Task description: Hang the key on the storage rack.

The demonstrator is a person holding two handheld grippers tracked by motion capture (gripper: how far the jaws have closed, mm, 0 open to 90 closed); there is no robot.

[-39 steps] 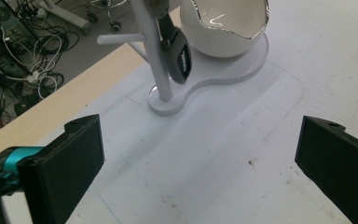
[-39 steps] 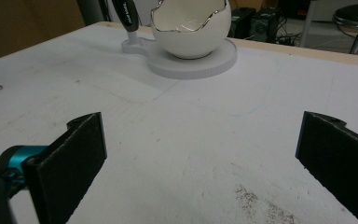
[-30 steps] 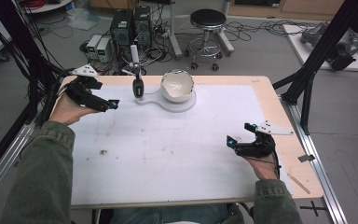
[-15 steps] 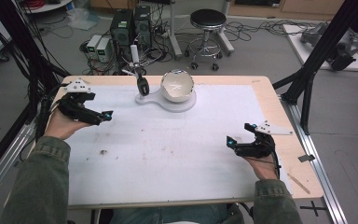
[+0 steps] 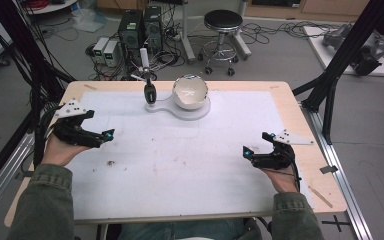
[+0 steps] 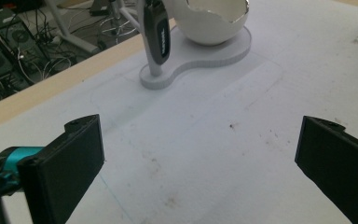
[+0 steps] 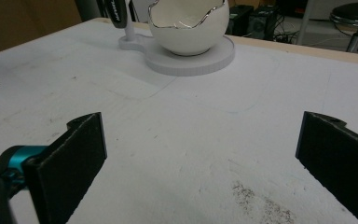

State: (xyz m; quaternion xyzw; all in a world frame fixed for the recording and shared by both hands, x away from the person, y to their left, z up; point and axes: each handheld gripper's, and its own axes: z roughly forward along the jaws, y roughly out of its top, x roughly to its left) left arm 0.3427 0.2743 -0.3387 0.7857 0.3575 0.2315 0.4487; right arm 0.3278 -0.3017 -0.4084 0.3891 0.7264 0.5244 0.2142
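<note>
A: Start with the left tool (image 5: 107, 136). How do its jaws stand?

B: Spread wide, with nothing between them. In the left gripper view the two black jaws frame a bare patch of the white sheet (image 6: 223, 140) with a few small brown specks on it. From above, the tool sits over the left part of the sheet, held in the person's left hand (image 5: 60, 150).

A: And the right tool (image 5: 247, 152)?

B: Spread just as wide and empty. It is over the right part of the sheet, near the bare wooden edge of the desk (image 5: 310, 160), held in the right hand (image 5: 280, 177). A smudge of dark specks (image 7: 261, 200) lies on the sheet between its jaws in the right gripper view.

A: What lies beyond them?

B: At the far middle of the sheet sits a flat white keyhole-shaped base (image 5: 177, 107). On its round end rests a white eggshell-shaped bowl with a jagged silver rim (image 5: 190, 92), opening upward. On the narrow end a thin white post carries a dark oblong handheld device (image 5: 149, 92), upright. Both tools are well apart from that stand.

A: Anything past the desk?

B: A black round stool on castors (image 5: 223, 22) and computer towers (image 5: 140, 25) with cables on the floor.
</note>
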